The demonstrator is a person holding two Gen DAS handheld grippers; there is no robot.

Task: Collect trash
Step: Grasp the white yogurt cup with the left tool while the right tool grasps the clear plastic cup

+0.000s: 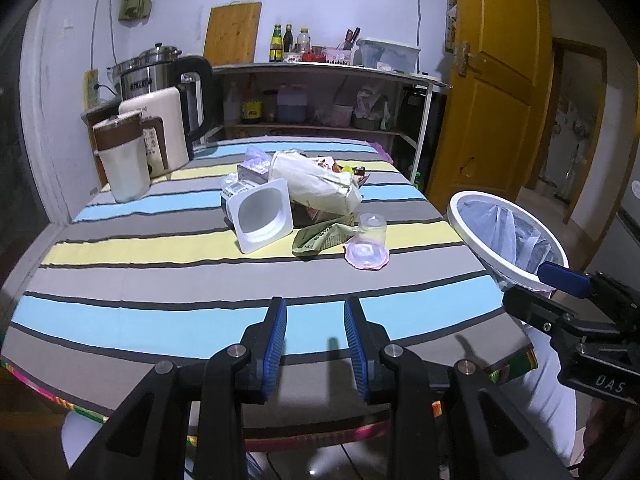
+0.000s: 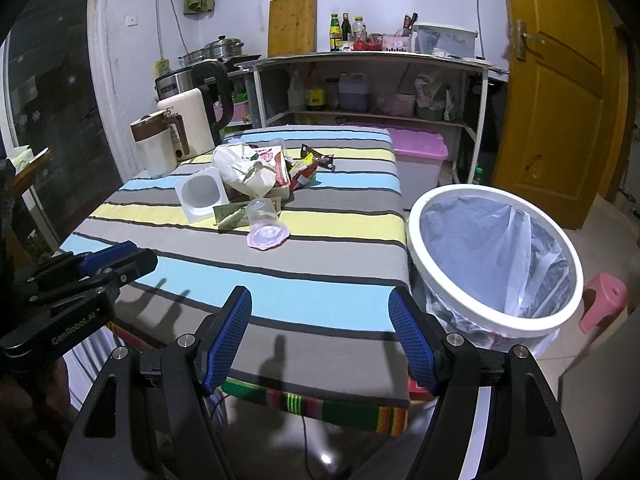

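Striped cloth covers the tabletop (image 1: 160, 280) in your left wrist view, where your left claw (image 1: 315, 344) stands released and empty below the mid-frame trash pile (image 1: 304, 196), while the right wrist view shows your right claw (image 2: 320, 336) wide and empty, the bin (image 2: 494, 260) at right, nothing collected yet.

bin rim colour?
White rim, with a translucent liner bag inside. Shows best in the right wrist view.
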